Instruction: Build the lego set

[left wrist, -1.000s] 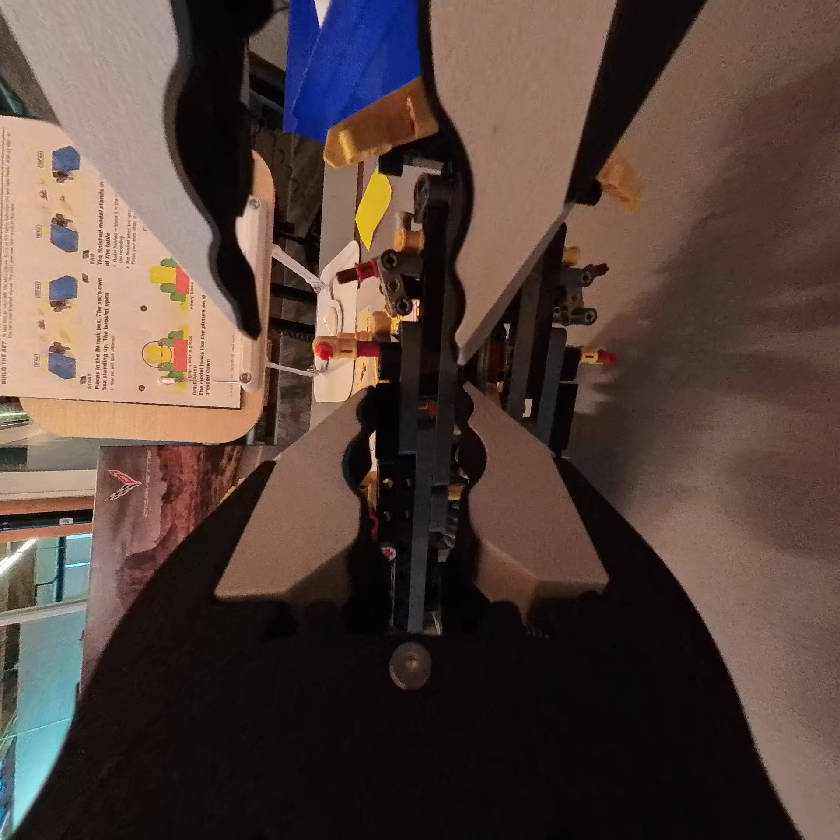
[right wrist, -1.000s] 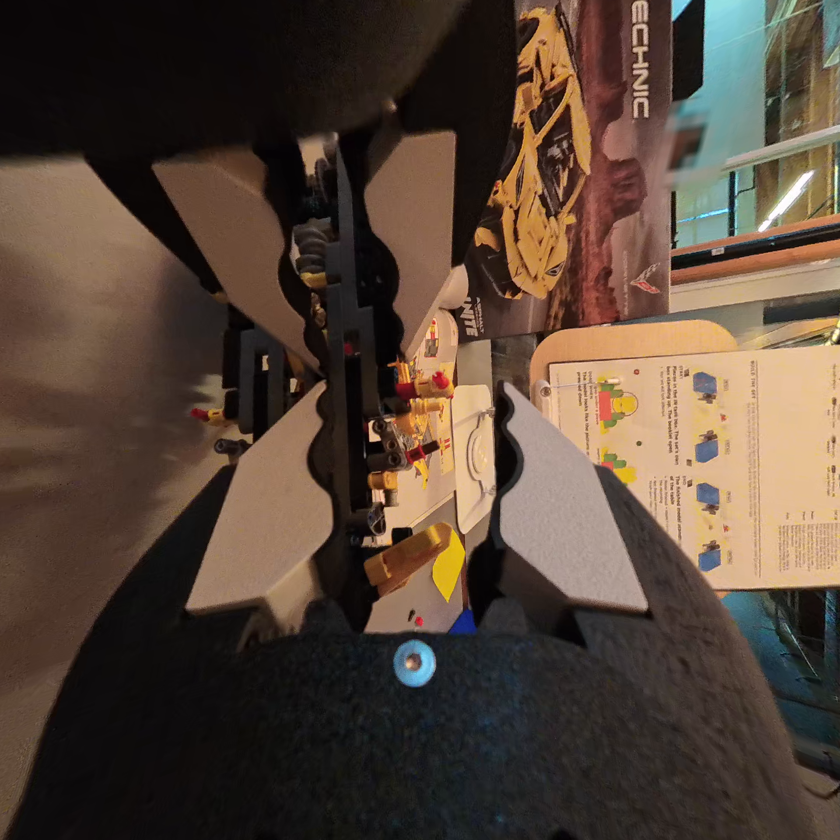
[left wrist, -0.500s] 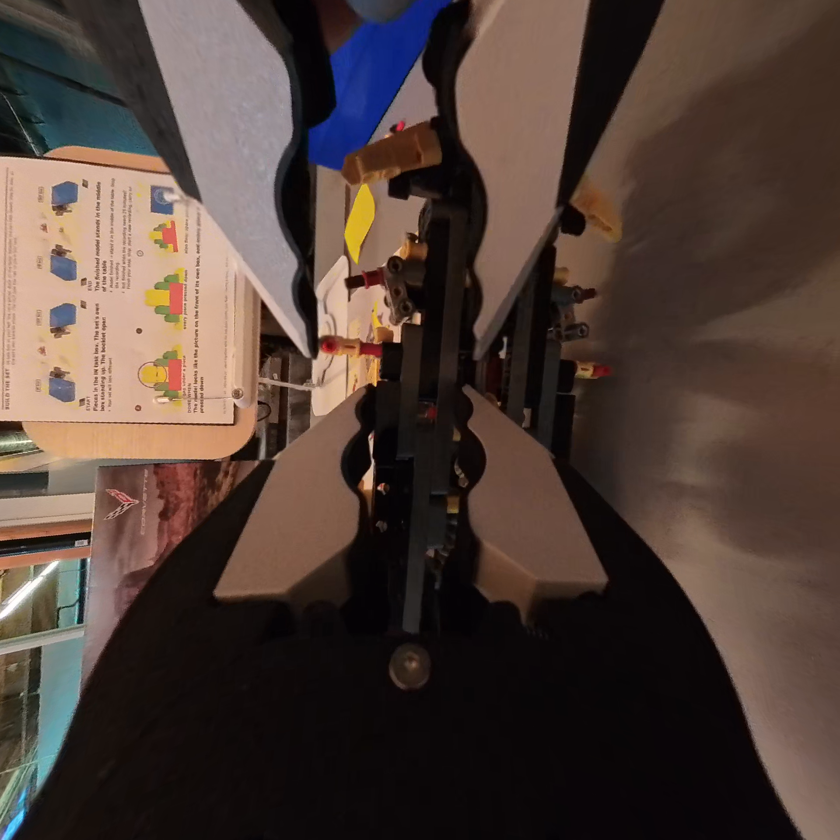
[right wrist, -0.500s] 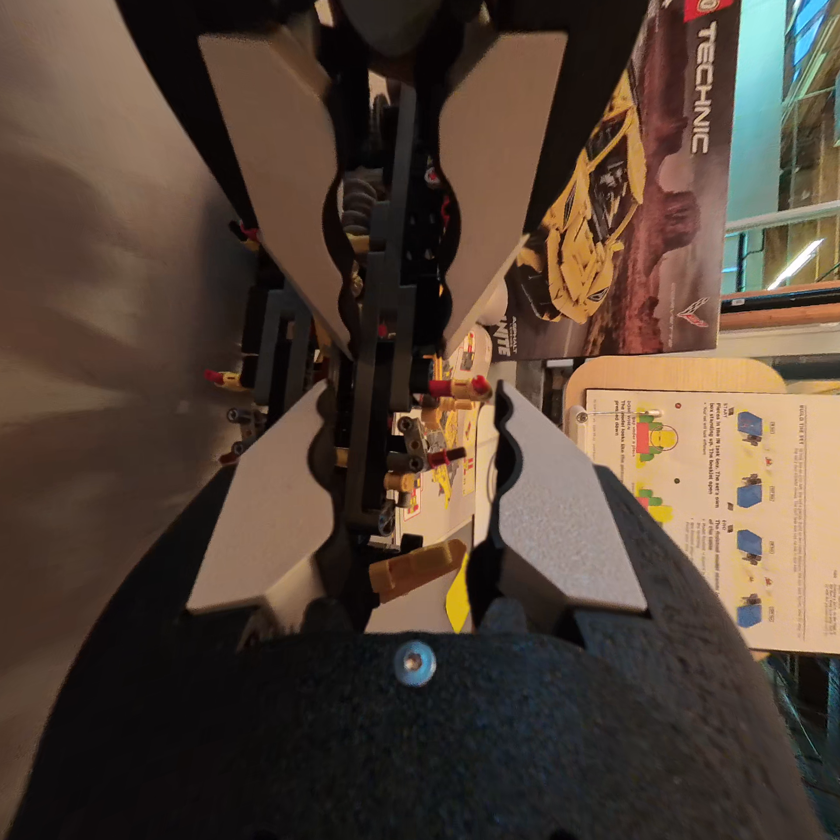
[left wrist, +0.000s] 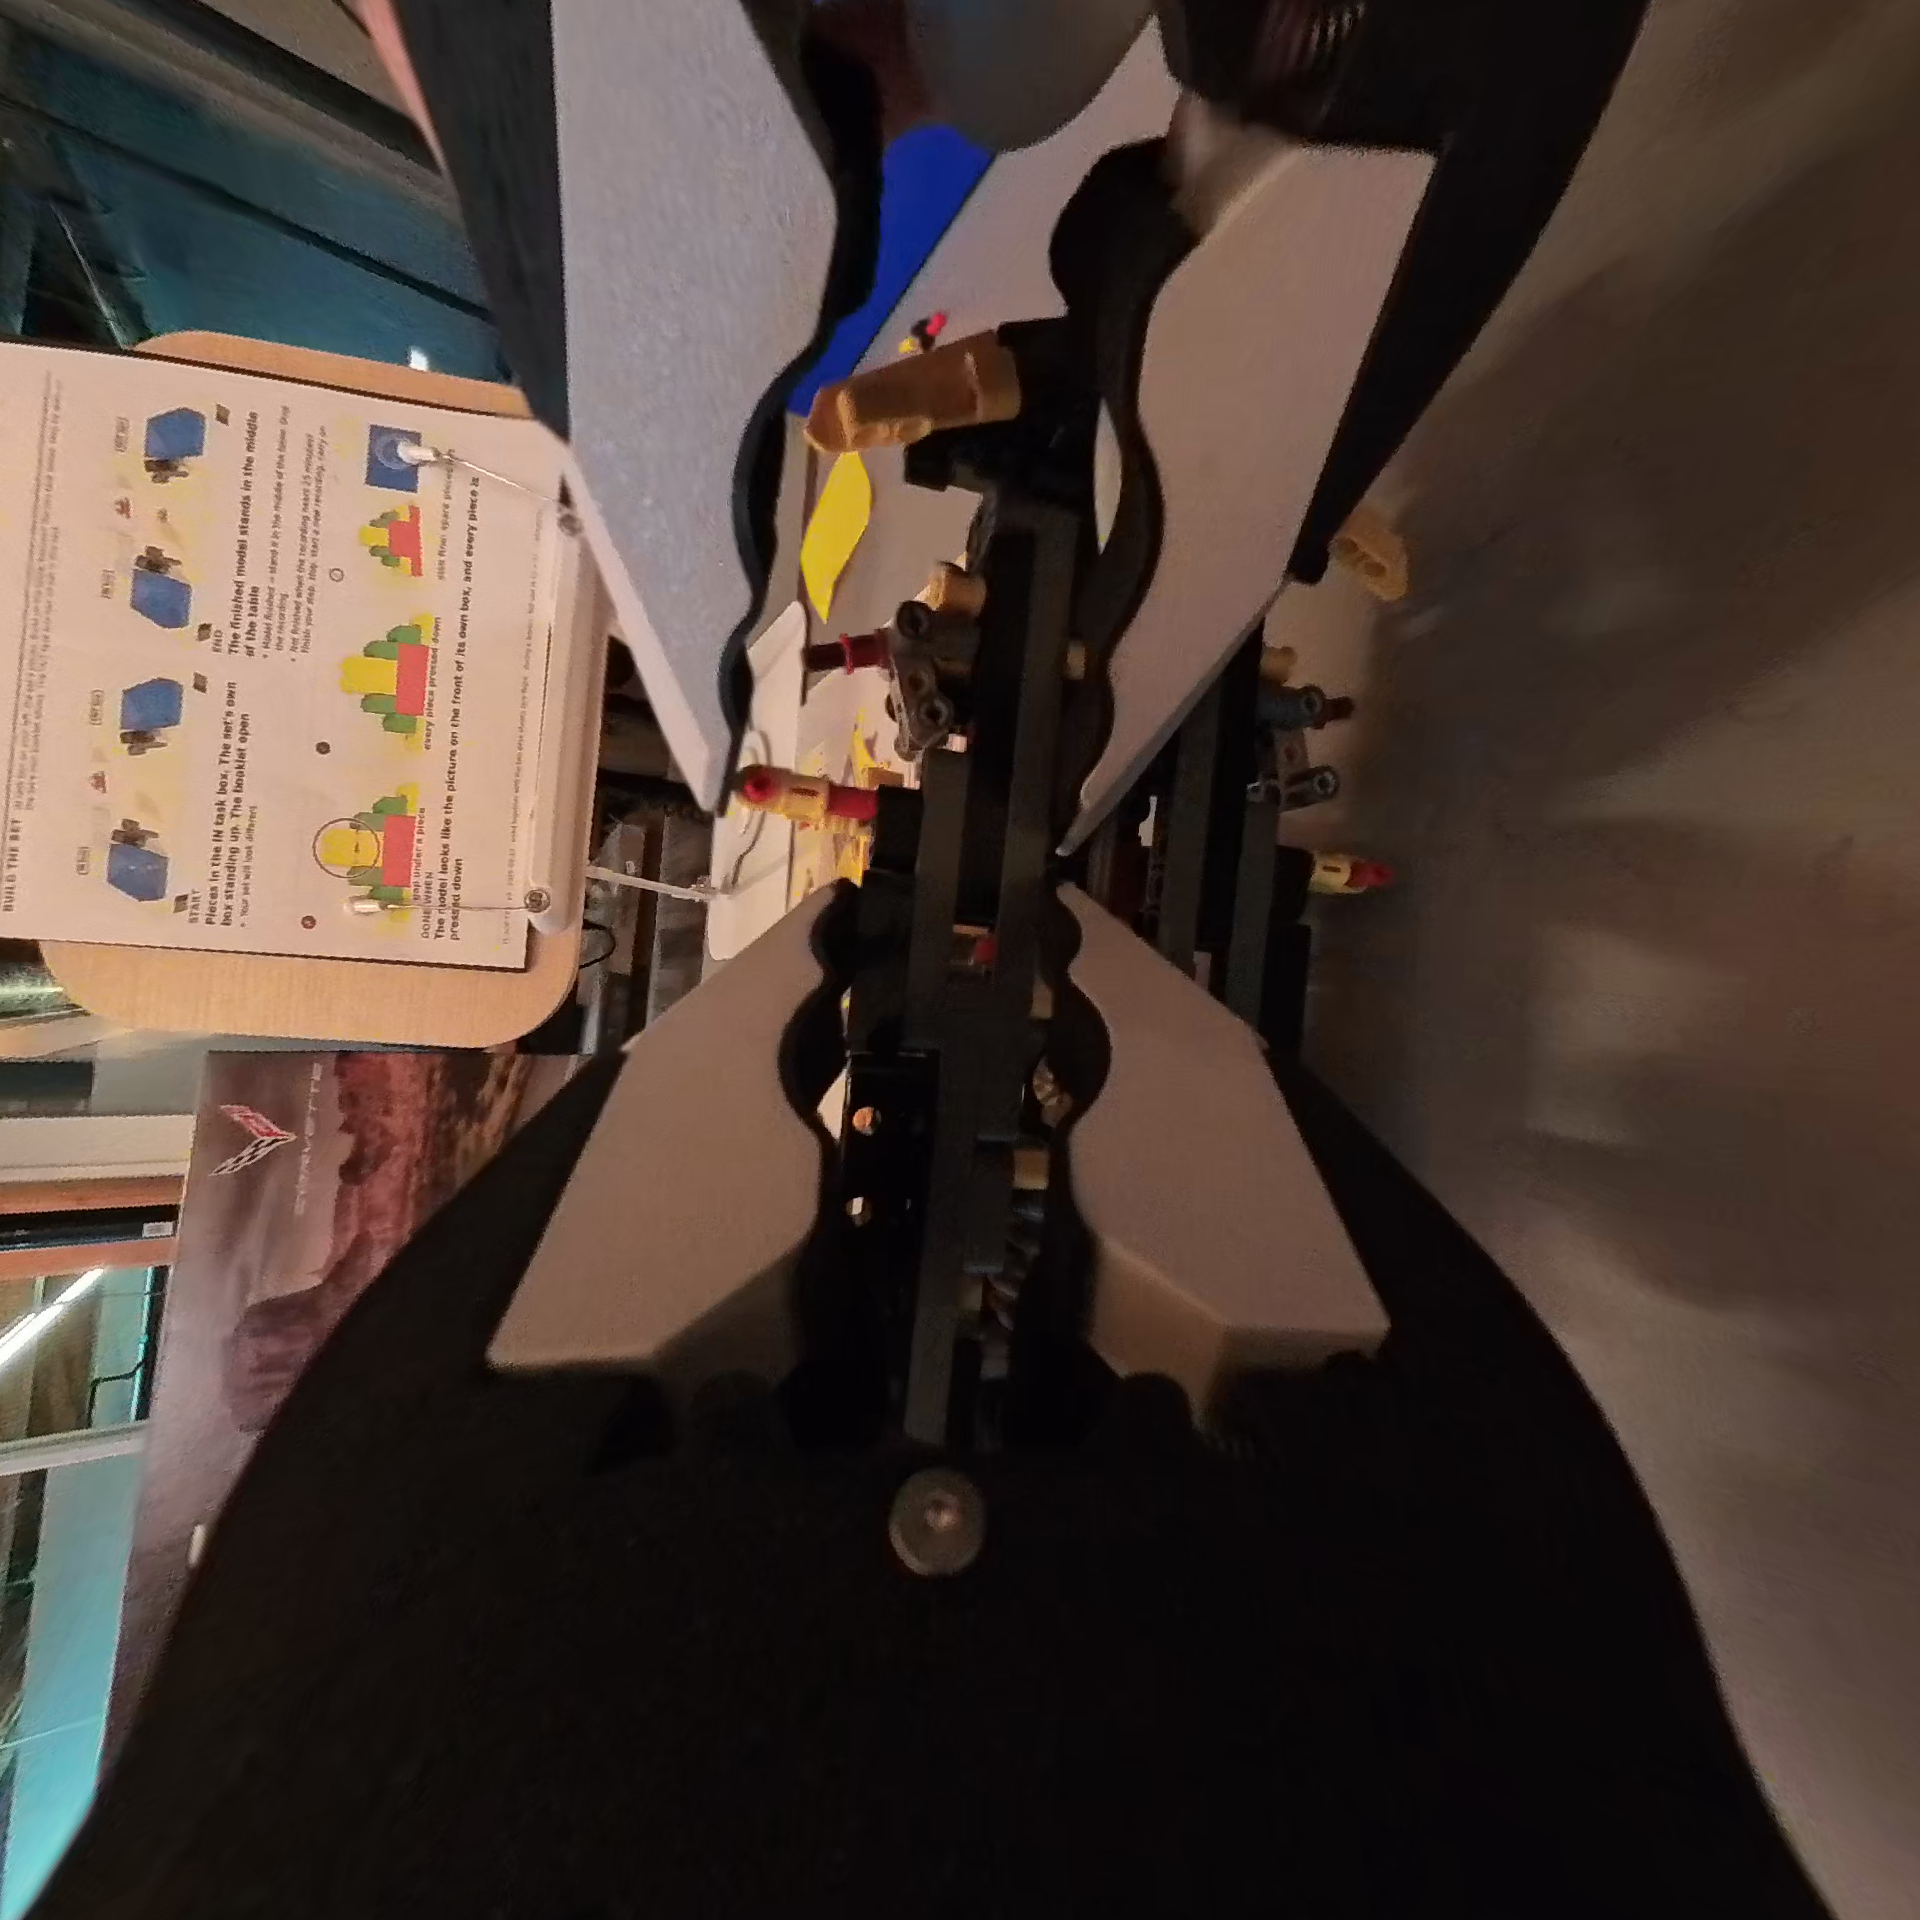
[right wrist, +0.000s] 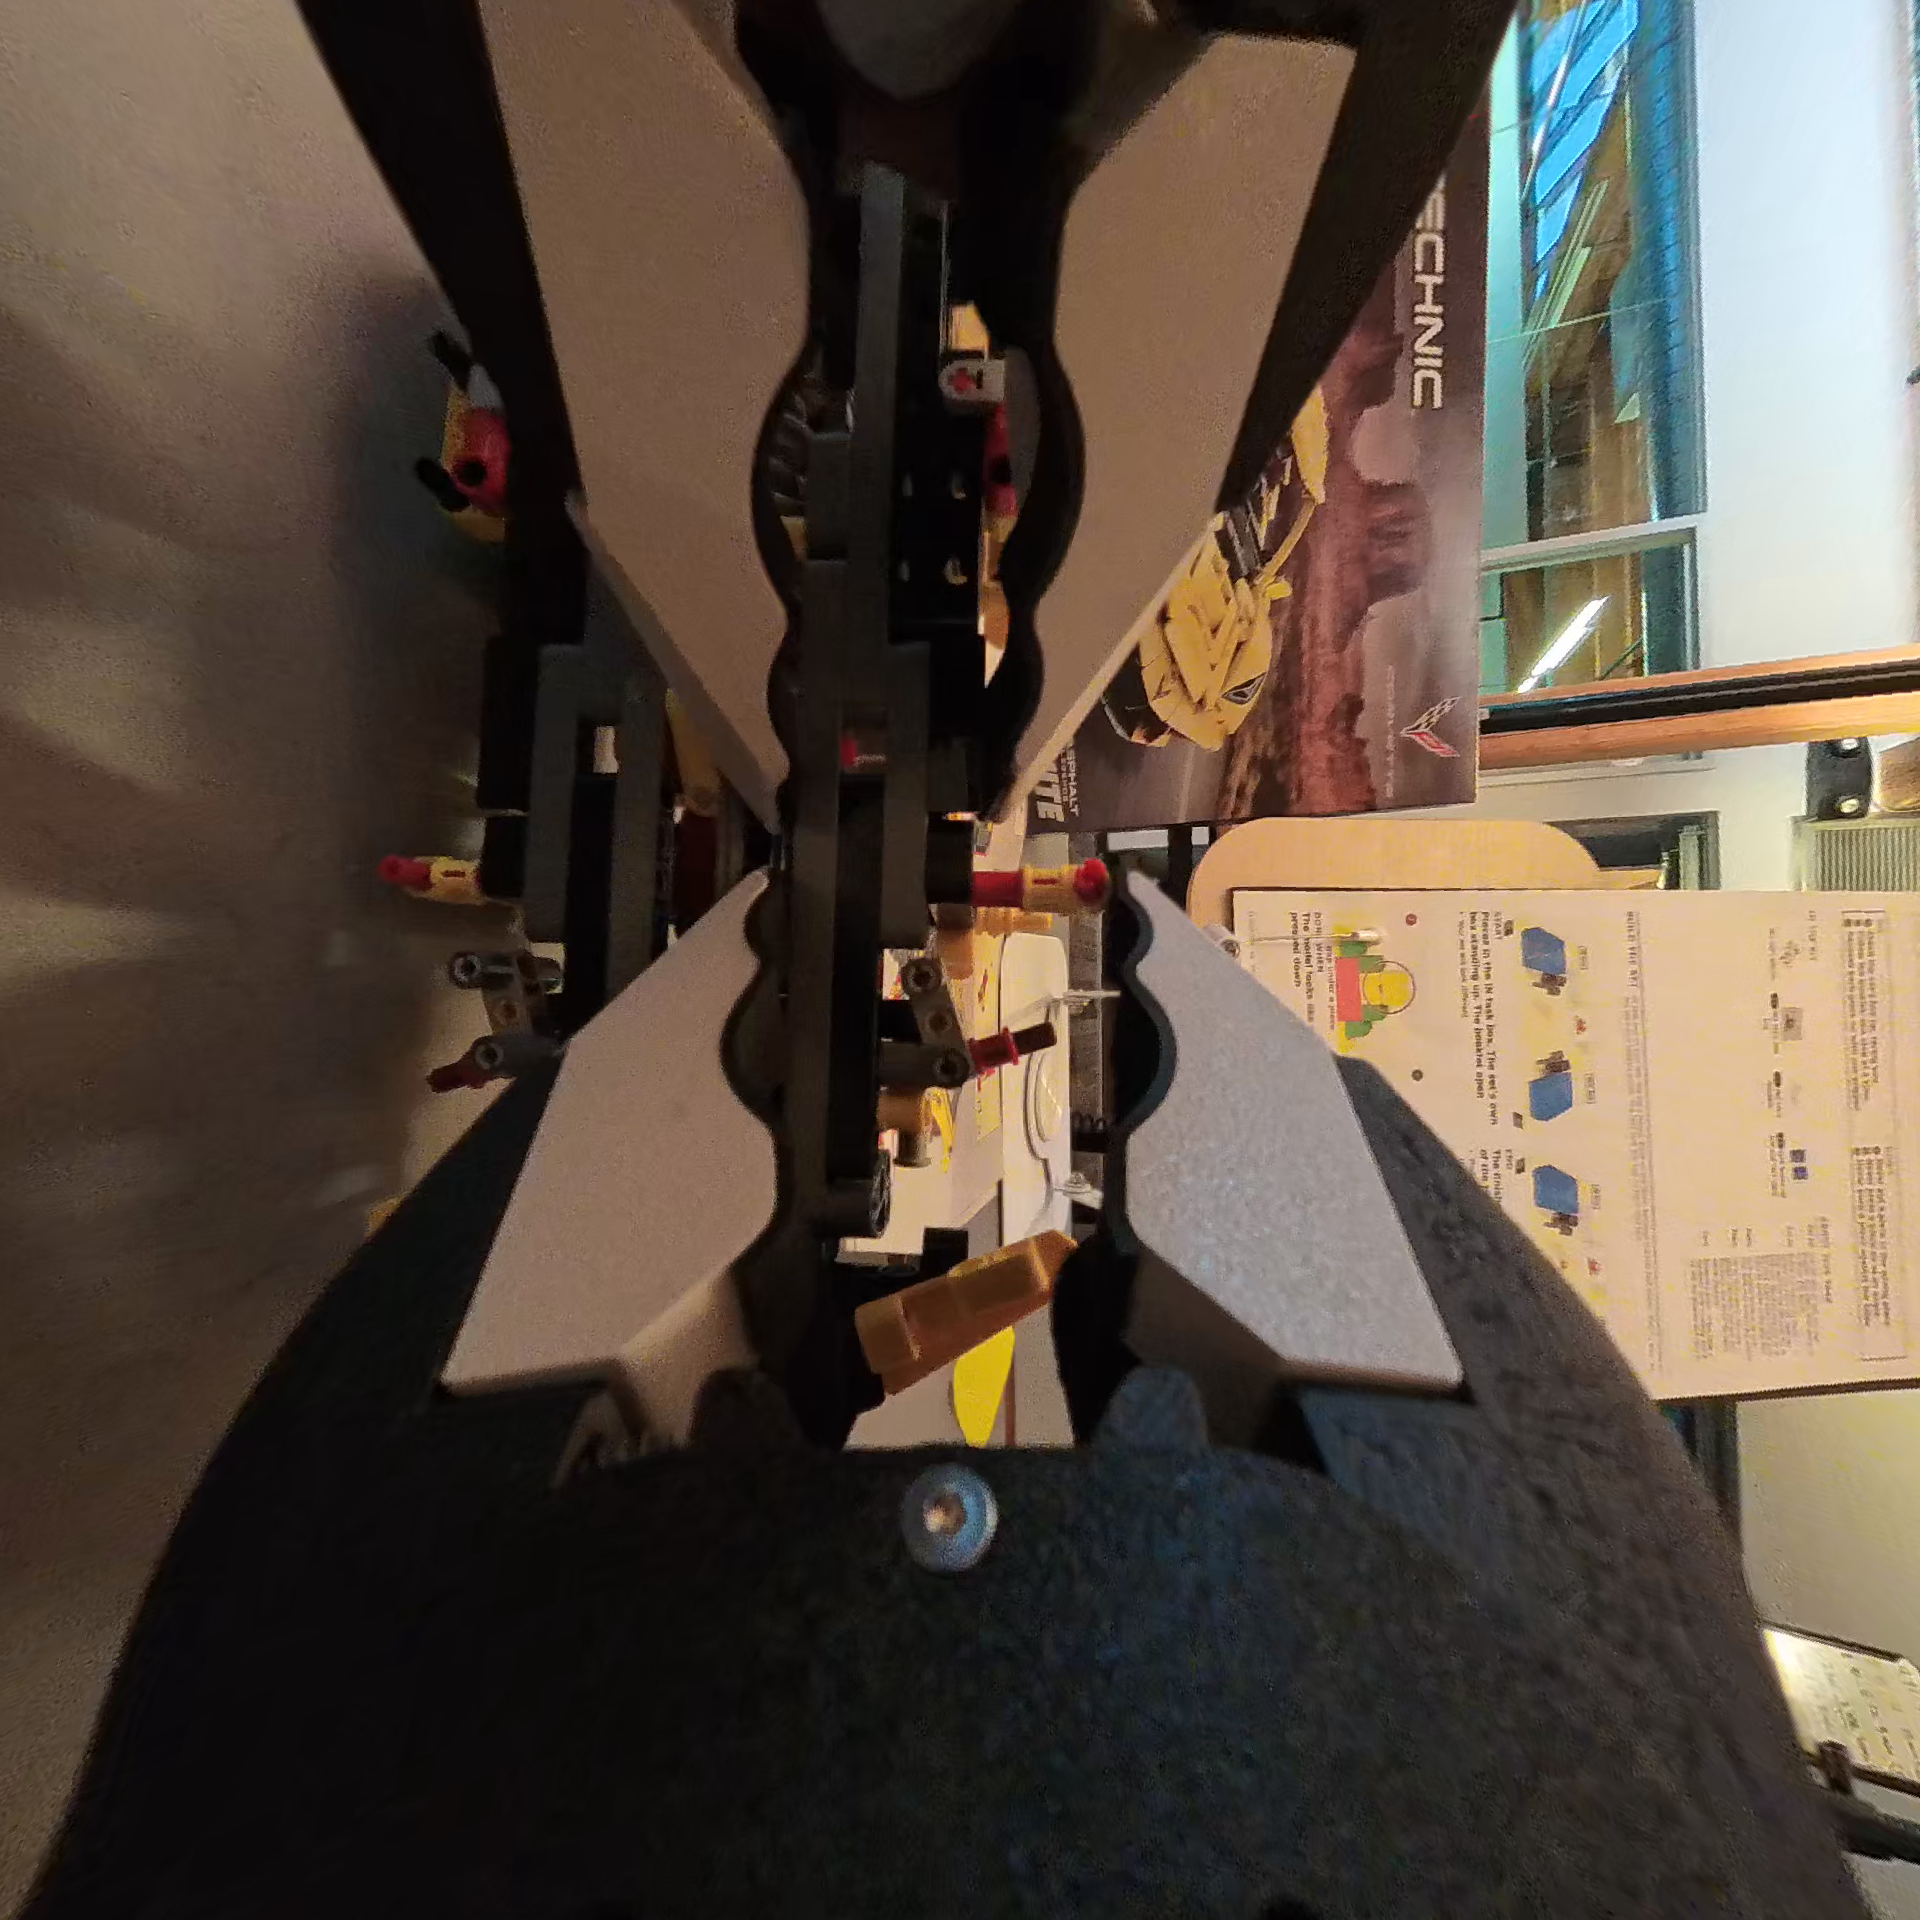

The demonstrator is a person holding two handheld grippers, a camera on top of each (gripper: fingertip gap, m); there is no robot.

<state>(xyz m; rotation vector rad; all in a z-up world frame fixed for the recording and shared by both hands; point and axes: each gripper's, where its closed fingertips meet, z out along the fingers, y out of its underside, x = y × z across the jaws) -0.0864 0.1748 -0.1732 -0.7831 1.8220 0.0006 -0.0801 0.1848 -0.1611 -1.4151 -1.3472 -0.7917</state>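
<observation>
A black Technic frame (left wrist: pixel 997 727) with red, tan and grey pins on its side is held on edge between both grippers. My left gripper (left wrist: pixel 951 904) is shut on one end of it. My right gripper (right wrist: pixel 945 883) faces the left one and is open around the other end of the frame (right wrist: pixel 842 987); the frame lies close to its left finger (right wrist: pixel 644 1122), and the right finger stands clear. A tan piece (right wrist: pixel 956 1299) sticks out sideways deep between the right fingers; it also shows in the left wrist view (left wrist: pixel 914 400). A parallel black part (left wrist: pixel 1226 831) lies behind.
An instruction sheet on a wooden board (left wrist: pixel 291 675) and the set box (right wrist: pixel 1351 571) stand upright at the back. A yellow slip (left wrist: pixel 836 530), a white booklet stand (left wrist: pixel 769 665) and a blue item (left wrist: pixel 925 187) are on the grey table (left wrist: pixel 1662 727). Less than 4 cm separates the two grippers' tips.
The two grippers have come closer together. The right gripper has slid farther over the frame, so the tan piece now sits deeper between its fingers. The left grip is unchanged.
</observation>
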